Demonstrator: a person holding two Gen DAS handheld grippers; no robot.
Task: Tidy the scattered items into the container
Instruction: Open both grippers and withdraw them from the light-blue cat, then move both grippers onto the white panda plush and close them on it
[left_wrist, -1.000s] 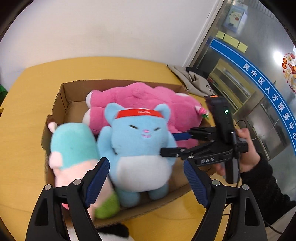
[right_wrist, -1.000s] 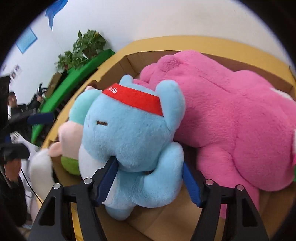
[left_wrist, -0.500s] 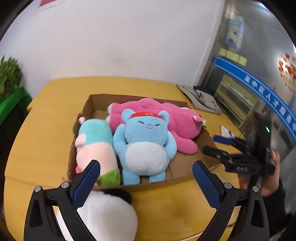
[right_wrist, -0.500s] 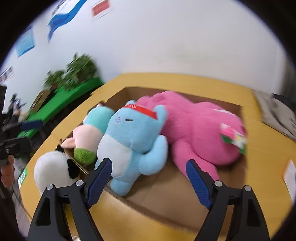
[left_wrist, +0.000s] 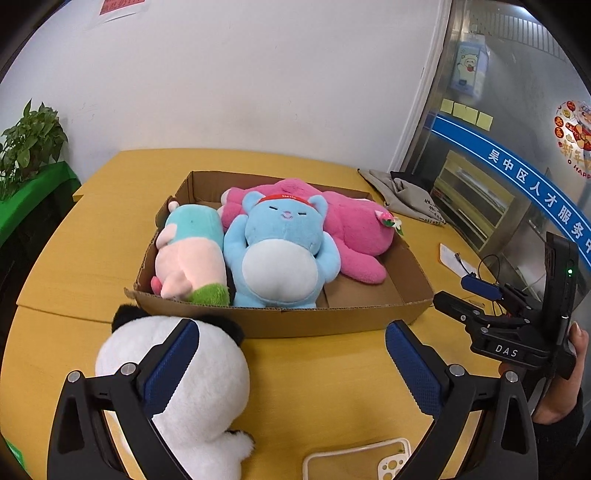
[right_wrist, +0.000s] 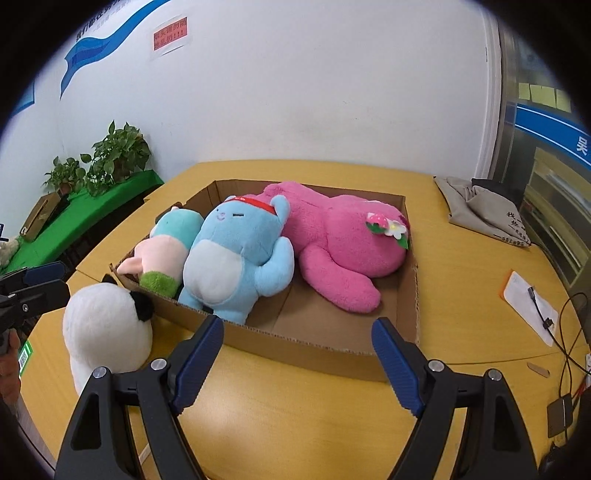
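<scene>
A shallow cardboard box (left_wrist: 280, 321) (right_wrist: 295, 343) sits on the yellow table. In it lie a blue plush with a red headband (left_wrist: 280, 251) (right_wrist: 236, 251), a big pink plush (left_wrist: 354, 225) (right_wrist: 332, 236) and a teal-and-pink plush (left_wrist: 188, 243) (right_wrist: 166, 240). A white panda plush (left_wrist: 177, 373) (right_wrist: 107, 325) stands on the table outside the box's near left corner. My left gripper (left_wrist: 291, 332) is open and empty, hovering in front of the box, its left finger above the panda. My right gripper (right_wrist: 298, 326) is open and empty before the box's near wall.
A clear phone case (left_wrist: 358, 458) lies near the table's front edge. A grey cloth bag (right_wrist: 480, 210) rests at the back right, a card with a cable (right_wrist: 528, 299) at the right. Potted plants (right_wrist: 118, 155) stand on a green bench to the left.
Both grippers pulled back and up from the box and opened wider. The right one let go of the blue plush, which stays in the box. The panda came into view.
</scene>
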